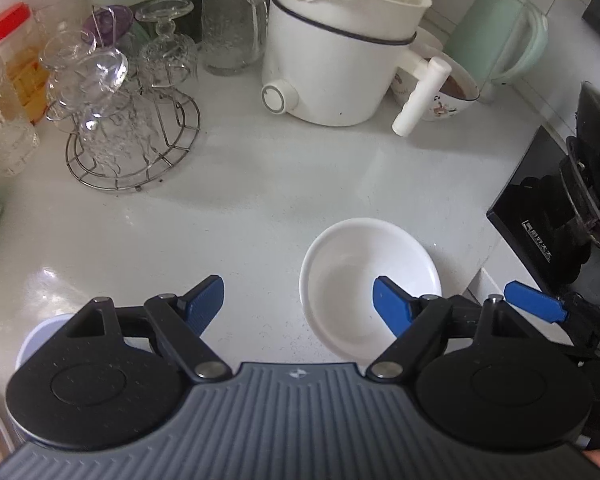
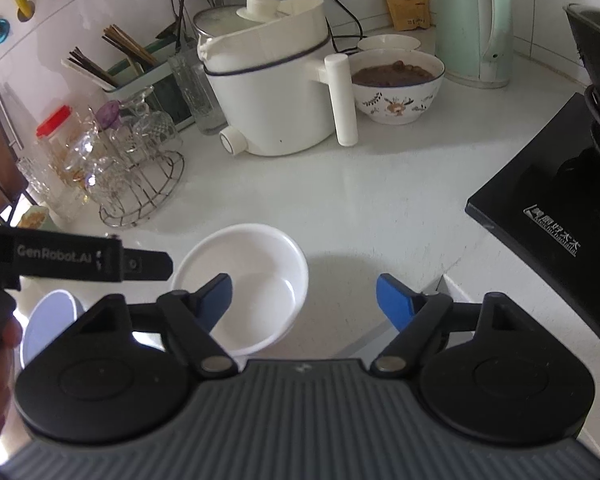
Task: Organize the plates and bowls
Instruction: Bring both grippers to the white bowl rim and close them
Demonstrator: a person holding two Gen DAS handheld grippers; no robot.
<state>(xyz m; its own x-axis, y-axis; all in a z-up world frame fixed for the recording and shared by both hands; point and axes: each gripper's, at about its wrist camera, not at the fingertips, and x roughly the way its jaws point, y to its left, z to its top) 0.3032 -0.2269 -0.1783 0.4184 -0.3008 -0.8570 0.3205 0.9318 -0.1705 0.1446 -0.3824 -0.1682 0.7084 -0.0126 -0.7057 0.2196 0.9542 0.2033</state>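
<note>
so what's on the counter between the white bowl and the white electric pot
Nothing: in both wrist views the counter between the white bowl and the white electric pot is bare.

left wrist: I look steeply down over my hand-held gripper point(image 1: 298, 304), close above the desk point(image 1: 240, 208) | right wrist: similar height, further right, facing the back wall | shared: white bowl point(image 1: 364, 280) point(image 2: 252, 280), white cooker point(image 1: 332, 68) point(image 2: 276, 88), glass rack point(image 1: 136, 152) point(image 2: 140, 188), stove corner point(image 1: 540, 216) point(image 2: 540, 208)

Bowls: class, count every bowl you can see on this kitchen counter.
4: white bowl nearest both grippers; pale blue bowl at its left; floral bowl holding brown food behind the cooker's handle; small white bowl behind that. Others may be hidden.
</note>
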